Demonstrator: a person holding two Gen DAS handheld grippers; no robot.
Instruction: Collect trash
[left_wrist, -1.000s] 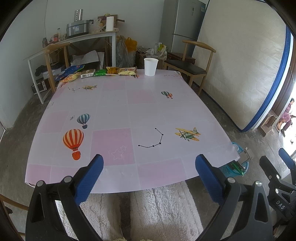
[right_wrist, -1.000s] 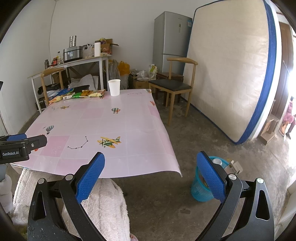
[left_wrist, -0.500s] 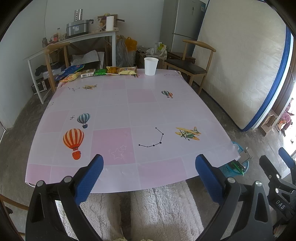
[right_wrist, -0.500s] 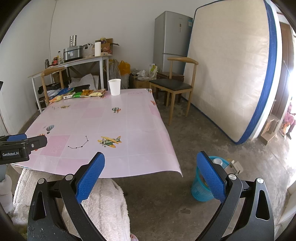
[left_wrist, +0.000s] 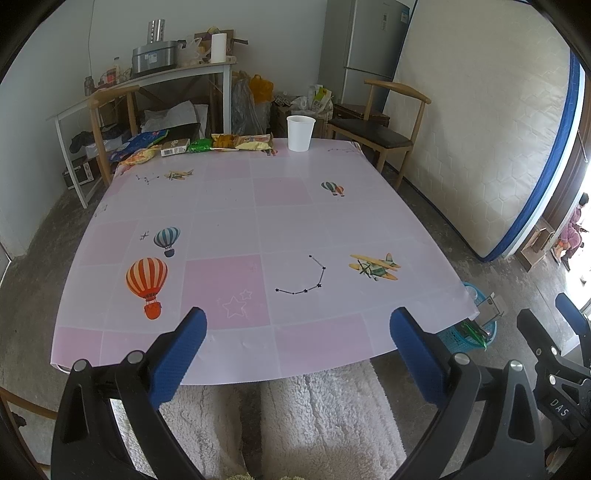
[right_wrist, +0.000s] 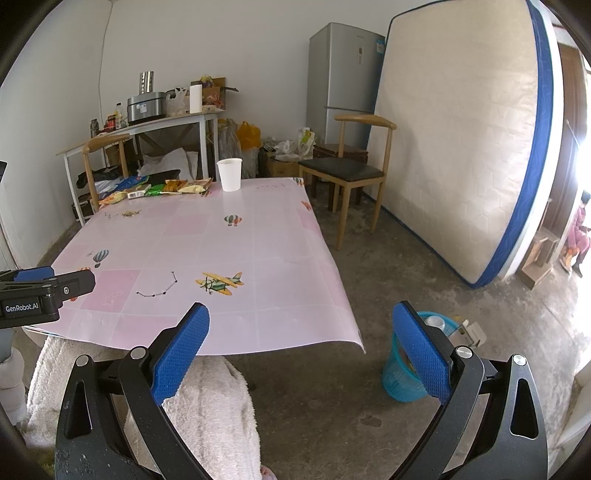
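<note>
**Both jaws wide and empty, trash at the far edge**

Nearest me, my left gripper (left_wrist: 297, 347) hangs over the near edge of the tabletop (left_wrist: 229, 221), jaws spread wide with nothing between them. My right gripper (right_wrist: 301, 345) sits off the tabletop's right corner, over the floor, jaws just as wide and just as empty. Fluffy white fabric over my lap (left_wrist: 325, 413) fills the space below.

Down on the floor by that near right corner stands the blue bin (right_wrist: 397, 380). Something clear and rounded lies in its mouth, a small carton pokes over the rim, and the left view shows something green in there too.

Across the pink tabletop, bare in the middle, the trash waits along the far edge: a row of snack wrappers (left_wrist: 218, 142) and a small box (left_wrist: 175, 147). Just right of them a white paper cup (left_wrist: 300, 133) stands upright; I cannot tell what is in it.
</note>
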